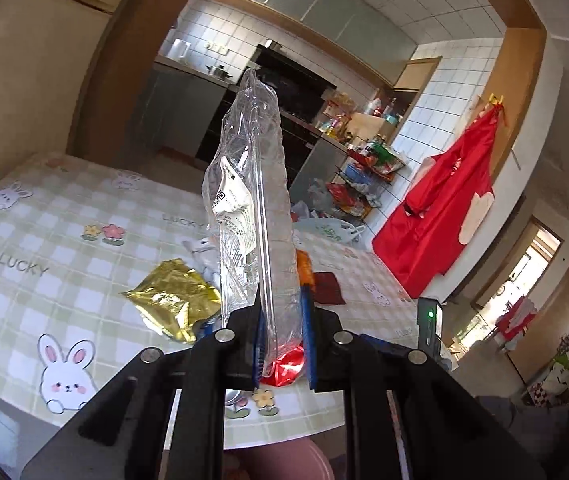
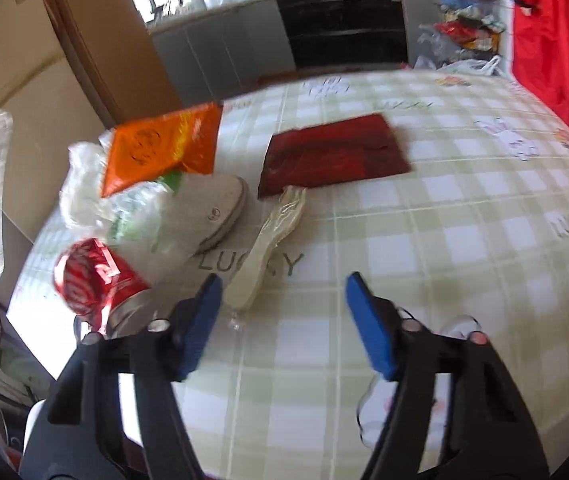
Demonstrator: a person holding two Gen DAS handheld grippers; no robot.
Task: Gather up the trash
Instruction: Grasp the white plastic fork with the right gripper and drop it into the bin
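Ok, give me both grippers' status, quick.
Left gripper: shut on the clear plastic wrapper, held upright.
Right gripper: open, holding nothing, above the table.

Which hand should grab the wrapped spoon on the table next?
Right. The right gripper is open with nothing in it, and the wrapped spoon lies just ahead by its left finger. The left gripper is busy, shut on a clear plastic wrapper.

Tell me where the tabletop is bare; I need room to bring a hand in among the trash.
Bare cloth lies right of the spoon and below the red packet, out to the table edge. The left side is crowded: cola can, orange wrapper, white bag.
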